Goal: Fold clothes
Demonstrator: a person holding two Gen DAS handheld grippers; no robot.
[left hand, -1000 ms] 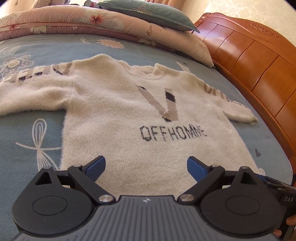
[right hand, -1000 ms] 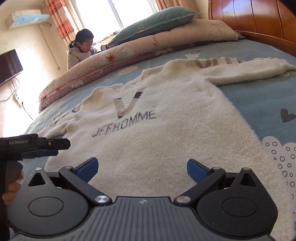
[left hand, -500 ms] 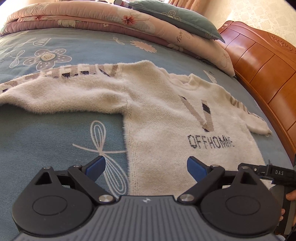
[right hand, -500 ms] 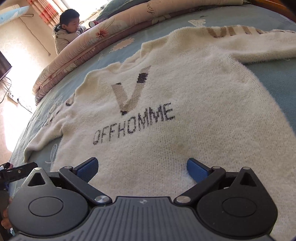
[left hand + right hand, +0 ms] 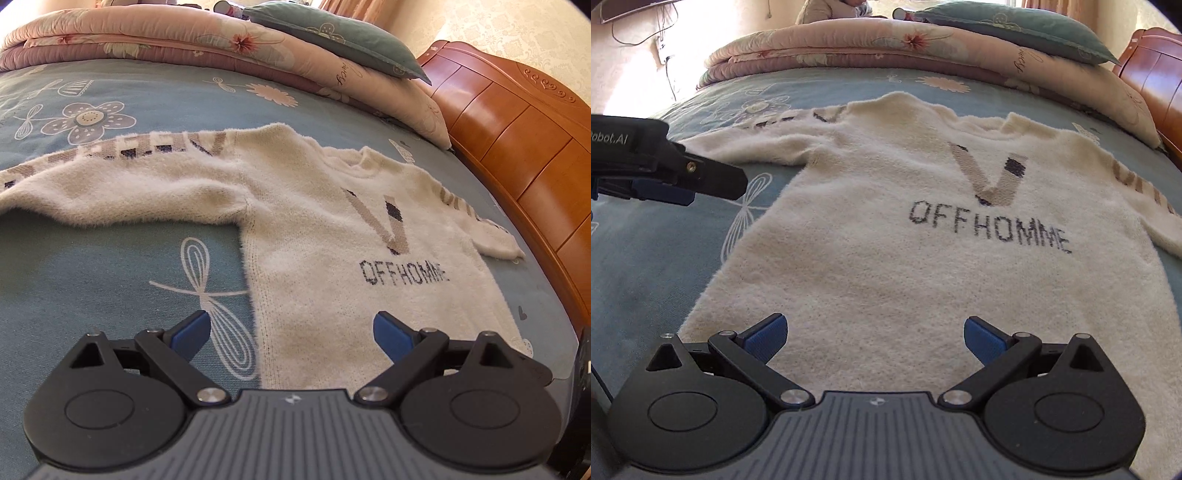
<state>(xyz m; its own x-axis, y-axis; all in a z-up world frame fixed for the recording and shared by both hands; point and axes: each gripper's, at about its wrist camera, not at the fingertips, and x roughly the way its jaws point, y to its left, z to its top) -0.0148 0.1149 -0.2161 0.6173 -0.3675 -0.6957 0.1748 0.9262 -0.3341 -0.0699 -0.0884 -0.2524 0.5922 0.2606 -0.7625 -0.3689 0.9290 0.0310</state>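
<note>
The cream sweater [image 5: 923, 258] lies spread flat, front up, on the bed [image 5: 92, 277] with sleeves out — both the left hand-held gripper [image 5: 291, 330] and right hand-held gripper [image 5: 873, 334] hover released near its hem, so any pinch should catch both knit layers at a corner.

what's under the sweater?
The sweater lies flat on the blue patterned bedsheet, which shows all around it. Whatever lies directly beneath the knit is covered.

right gripper [image 5: 873, 334] fingers apart, empty | over sweater [image 5: 923, 258] hem | left gripper [image 5: 683, 181] at left
</note>
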